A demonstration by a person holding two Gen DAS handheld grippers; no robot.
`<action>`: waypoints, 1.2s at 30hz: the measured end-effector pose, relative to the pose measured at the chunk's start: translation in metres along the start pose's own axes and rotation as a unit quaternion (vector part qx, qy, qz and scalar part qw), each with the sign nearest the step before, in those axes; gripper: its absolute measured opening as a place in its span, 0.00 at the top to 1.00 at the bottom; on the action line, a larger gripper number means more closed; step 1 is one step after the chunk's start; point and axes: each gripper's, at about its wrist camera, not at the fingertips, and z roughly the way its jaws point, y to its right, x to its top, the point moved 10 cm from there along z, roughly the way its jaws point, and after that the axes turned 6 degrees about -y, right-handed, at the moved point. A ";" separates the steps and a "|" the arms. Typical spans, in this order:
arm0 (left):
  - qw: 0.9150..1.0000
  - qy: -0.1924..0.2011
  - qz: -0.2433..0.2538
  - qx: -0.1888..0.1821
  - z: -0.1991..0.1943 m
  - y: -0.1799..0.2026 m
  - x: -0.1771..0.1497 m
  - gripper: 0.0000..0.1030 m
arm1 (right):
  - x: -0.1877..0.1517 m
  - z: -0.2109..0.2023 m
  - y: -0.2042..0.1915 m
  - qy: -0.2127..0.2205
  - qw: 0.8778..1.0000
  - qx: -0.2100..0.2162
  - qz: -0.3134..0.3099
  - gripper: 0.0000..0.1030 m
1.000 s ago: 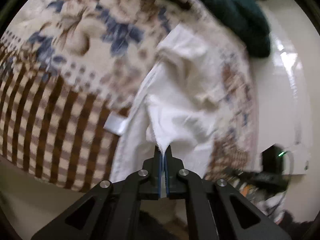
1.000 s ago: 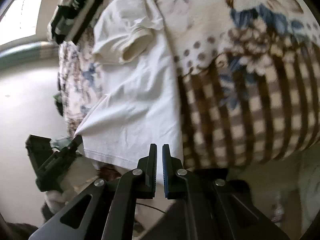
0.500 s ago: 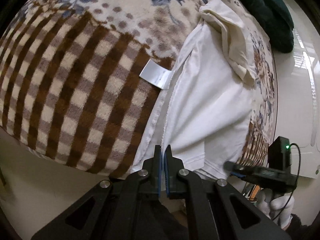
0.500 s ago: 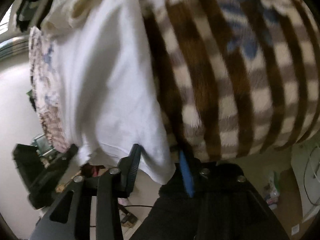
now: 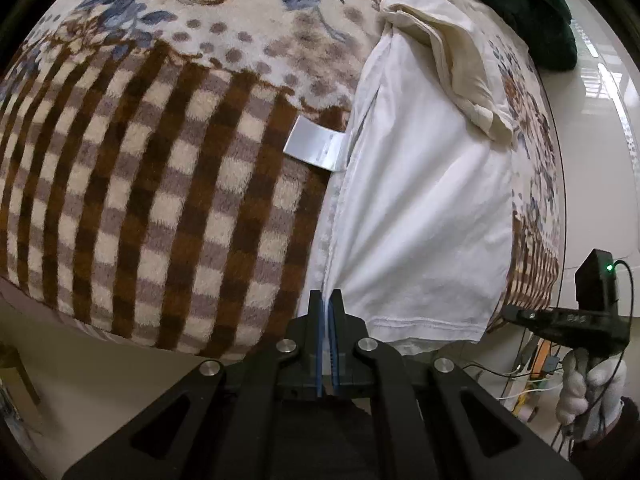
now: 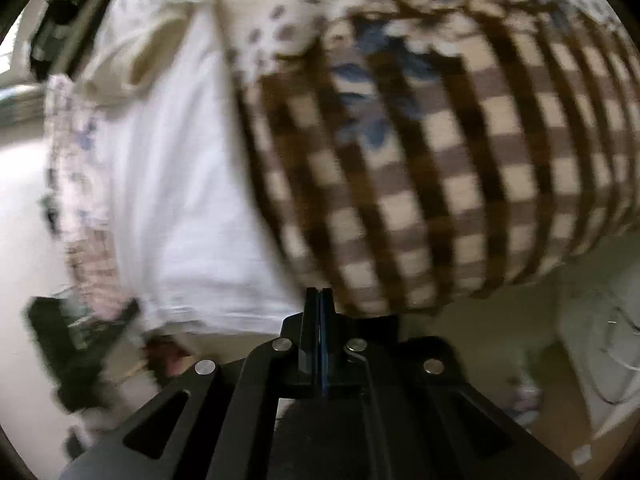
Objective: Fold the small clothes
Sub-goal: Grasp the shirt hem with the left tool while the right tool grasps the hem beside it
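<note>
Tool in the left hand [image 5: 328, 300] is pinched tight on the white shirt [image 5: 424, 216], its blue-lined fingers closed over a fold of cloth at the shirt's left bottom corner, right where the hem meets the side seam. Over on the other side, the right tool [image 6: 319, 298] has its fingers pressed together too, at the shirt's [image 6: 180, 200] opposite bottom corner; that view is smeared, so I cannot tell whether any cloth is actually caught between them or whether they simply closed beside the hem. From the left view the right tool [image 5: 516, 314] shows just past the hem's far end, held in a gloved hand [image 5: 588, 384]. The shirt lies lengthwise along the bed, on a blanket [image 5: 160, 200] checked in brown with flowers higher up, the hem hanging at the near edge and a cream sleeve [image 5: 452, 60] bunched at the far end; a label [image 5: 316, 146] pokes out from under its left side. A dark green garment [image 5: 532, 4] sits beyond it. To my eye this is the grasp for a fold, both bottom corners being taken. The next move would call for lifting the two corners together, keeping the hem taut between them, and carrying it up toward the shoulders, though first the right-hand grip wants confirming, since a corner that slips free would leave the fold skewed.
</note>
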 end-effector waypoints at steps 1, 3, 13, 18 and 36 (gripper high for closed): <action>1.000 0.001 -0.002 0.000 0.000 -0.001 -0.002 0.99 | -0.001 -0.003 0.000 -0.003 1.000 0.007 -0.003 0.95; 1.000 0.002 -0.008 -0.002 0.000 -0.004 -0.004 0.99 | -0.006 -0.005 -0.008 -0.012 1.000 0.026 -0.008 0.74; 1.000 0.013 -0.012 -0.007 -0.013 -0.005 0.000 0.99 | -0.031 0.072 -0.041 -0.083 0.964 0.183 0.173 0.70; 1.000 0.021 -0.011 -0.009 -0.019 -0.001 -0.003 0.99 | -0.032 0.072 -0.035 -0.046 0.957 0.189 0.215 0.99; 1.000 0.021 -0.017 0.006 -0.015 -0.001 -0.009 0.99 | -0.037 0.058 -0.023 -0.069 0.961 0.189 0.191 0.57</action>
